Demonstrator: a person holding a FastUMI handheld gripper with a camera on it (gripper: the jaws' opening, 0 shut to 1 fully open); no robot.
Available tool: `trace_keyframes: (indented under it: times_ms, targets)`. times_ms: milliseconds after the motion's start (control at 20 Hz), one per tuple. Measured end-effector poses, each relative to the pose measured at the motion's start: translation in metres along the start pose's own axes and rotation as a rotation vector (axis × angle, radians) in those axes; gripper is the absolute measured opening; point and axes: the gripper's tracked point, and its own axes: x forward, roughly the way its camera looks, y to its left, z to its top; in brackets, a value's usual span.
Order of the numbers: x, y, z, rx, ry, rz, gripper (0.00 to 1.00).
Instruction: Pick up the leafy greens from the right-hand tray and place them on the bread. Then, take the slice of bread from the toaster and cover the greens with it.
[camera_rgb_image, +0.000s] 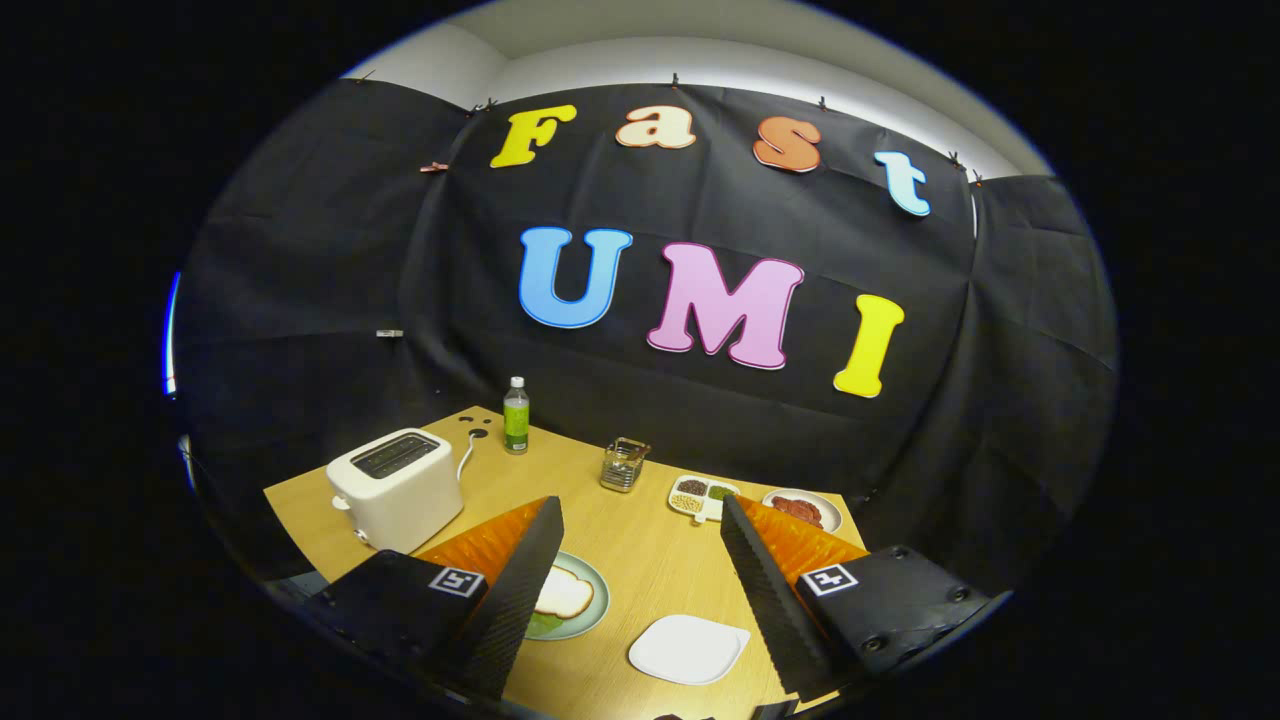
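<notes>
My jaws stand wide apart, empty, high over the counter (640, 550); right of the toaster (395, 490), a bread slice (563, 592) lies over something leafy green (541, 626), so I'd confirm before descending.

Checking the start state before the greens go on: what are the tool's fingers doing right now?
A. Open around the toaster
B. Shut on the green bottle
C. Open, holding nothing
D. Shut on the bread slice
C: the tool is open above bare table, with nothing between its fingers.
</notes>
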Motion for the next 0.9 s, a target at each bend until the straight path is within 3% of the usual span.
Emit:
trace_keyframes:
  times_ms: [300,900]
  targets:
    - [-0.025,-0.022,0.035,-0.008,-0.082,0.053,0.98]
    - [-0.034,-0.071,-0.002,0.018,-0.082,0.07,0.98]
